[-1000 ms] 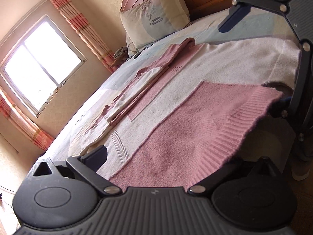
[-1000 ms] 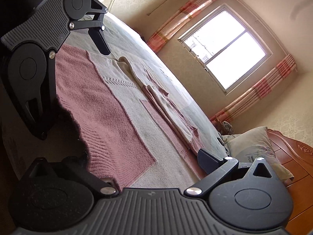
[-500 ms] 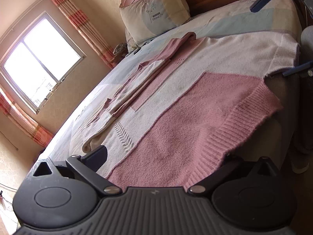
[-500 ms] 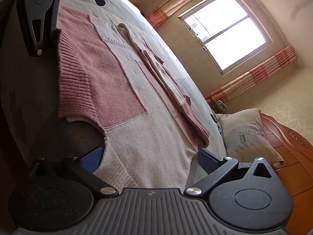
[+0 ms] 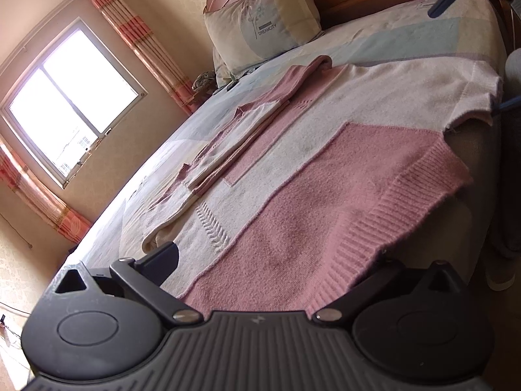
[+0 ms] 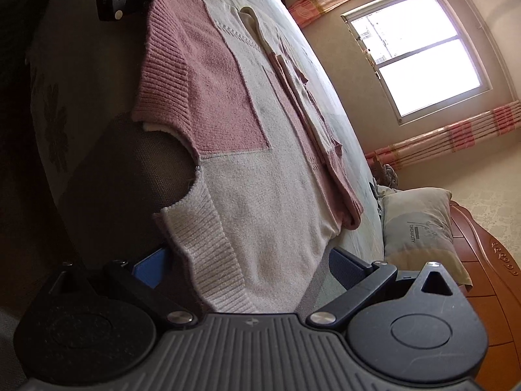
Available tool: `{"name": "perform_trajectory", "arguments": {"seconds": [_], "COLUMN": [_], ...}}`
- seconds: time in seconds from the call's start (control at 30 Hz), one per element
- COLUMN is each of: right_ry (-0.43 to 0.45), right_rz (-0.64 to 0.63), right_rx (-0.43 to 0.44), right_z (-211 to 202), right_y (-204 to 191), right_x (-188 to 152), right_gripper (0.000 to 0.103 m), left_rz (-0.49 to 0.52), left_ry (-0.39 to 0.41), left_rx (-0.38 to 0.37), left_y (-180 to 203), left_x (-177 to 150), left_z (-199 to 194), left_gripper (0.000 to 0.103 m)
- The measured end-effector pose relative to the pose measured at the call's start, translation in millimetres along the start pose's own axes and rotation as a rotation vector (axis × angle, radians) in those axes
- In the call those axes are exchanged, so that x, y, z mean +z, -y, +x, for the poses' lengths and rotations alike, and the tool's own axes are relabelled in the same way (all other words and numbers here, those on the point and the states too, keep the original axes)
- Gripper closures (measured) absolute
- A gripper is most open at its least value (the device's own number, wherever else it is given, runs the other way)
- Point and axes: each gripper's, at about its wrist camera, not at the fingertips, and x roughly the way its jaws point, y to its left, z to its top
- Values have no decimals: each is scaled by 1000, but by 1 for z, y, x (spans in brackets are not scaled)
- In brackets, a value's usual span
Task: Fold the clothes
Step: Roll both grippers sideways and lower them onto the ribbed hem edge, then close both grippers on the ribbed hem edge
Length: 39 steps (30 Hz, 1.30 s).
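Pink and cream knit, soft and fuzzy with ribbed hems, makes up the sweater (image 5: 325, 176) spread flat on the bed (image 5: 407, 36), its sleeves folded in a narrow strip along the far side. Its ribbed hem droops over the near mattress edge. The left gripper (image 5: 267, 260) has its jaws spread wide around the pink hem corner; the right gripper (image 6: 247, 260) likewise stands parted around the cream hem corner. A pillow (image 5: 260, 22) leans at the wooden headboard (image 6: 488, 260), well apart.
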Motion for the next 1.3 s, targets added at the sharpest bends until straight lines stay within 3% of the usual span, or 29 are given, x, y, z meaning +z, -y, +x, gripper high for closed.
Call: {"name": "perform_trajectory", "arguments": {"seconds": [0.23,0.53,0.7,0.8,1.07,1.2,1.3], "right_ry": [5,-20,49,69,-15,-27,-11], "right_rz": [38,27,-12,-20,-28,-28,-67], "right_rx": [-75,-146,-162,-174,-217,-217,-228], "right_z": [6,17,18,26,36,38,40], "right_y": [4,6,-8,-10,6,8,1], "right_x": [-3,-13,8,17,-14,-16,-11], "right_gripper": [0,0,0,0,0,0,0], "left_rz": [13,86,161,258,339,435,486], "left_ry": [-2,-23,18,25,-29,-39,-35], "left_rx": [-2,51,68,109,193,260,263], "left_y": [2,4,24,35,10,8,10], "left_x": [0,-11,8,9,-21,-22,-22], "left_z": [3,3,9,10,12,16,20], "left_gripper": [1,1,1,1,0,0,1]}}
